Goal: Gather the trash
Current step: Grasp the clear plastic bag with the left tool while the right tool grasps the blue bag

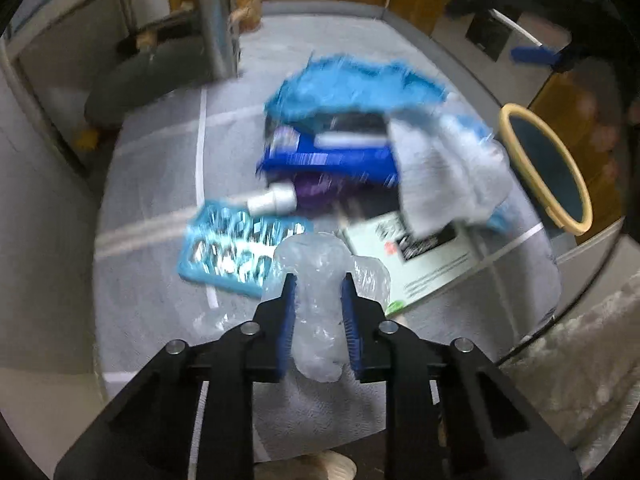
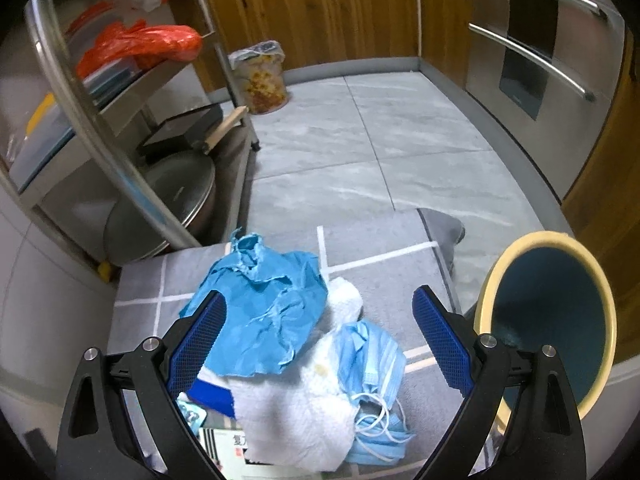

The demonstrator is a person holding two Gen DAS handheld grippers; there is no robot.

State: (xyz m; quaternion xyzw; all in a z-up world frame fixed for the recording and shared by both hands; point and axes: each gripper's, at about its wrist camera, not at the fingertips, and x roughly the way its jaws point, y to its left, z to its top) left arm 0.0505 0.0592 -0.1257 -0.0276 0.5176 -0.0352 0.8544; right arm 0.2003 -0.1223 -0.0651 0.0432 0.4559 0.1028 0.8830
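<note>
Left gripper (image 1: 319, 288): jaws nearly closed, blue pads pinching a crumpled clear plastic wrapper (image 1: 320, 304). The wrapper bulges out above and below the pads. The left wrist view is blurred, so fine detail is unclear.

Trash pile sits on a grey mat (image 2: 384, 276) with white lines, on the tiled floor. Left to right in the left wrist view: a light blue blister pack (image 1: 236, 256) just beside the wrapper, a small white bottle (image 1: 272, 200) behind it, a dark blue package (image 1: 332, 156) in the middle, torn blue paper (image 2: 260, 304) over the top, a white paper towel (image 2: 304, 404) on the right, and a printed leaflet (image 1: 424, 264) under it.

Right gripper (image 2: 320, 336): jaws wide open, nothing between the pads, hanging over the pile. Below it lie the blue paper, the paper towel and a blue face mask (image 2: 376, 364) with white ear loops.

Far right: a bin (image 2: 552, 320) with a cream rim and dark blue inside stands on the floor just beside the mat's right edge.
</note>
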